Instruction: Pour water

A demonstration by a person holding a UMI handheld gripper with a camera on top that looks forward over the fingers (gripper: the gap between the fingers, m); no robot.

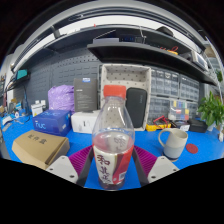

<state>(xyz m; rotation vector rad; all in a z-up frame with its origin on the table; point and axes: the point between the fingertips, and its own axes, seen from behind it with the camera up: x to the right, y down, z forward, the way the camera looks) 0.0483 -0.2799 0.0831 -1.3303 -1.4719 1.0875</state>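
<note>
Gripper [113, 160] clamps 1 upright water bottle [113, 140] between both pads, poised for pouring; white cup [172, 143] waits right of bottle.

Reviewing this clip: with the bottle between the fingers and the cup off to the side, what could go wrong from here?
1. The bottle stands between the gripper pads; whether they press firmly isn't clear, so the smooth plastic could slip when lifted.
2. It holds liquid only in its lower part, so tilting may send it out suddenly and overshoot the small white cup.
3. The brown paper bag and blue box sit close by, and spilled water could reach them.
</note>
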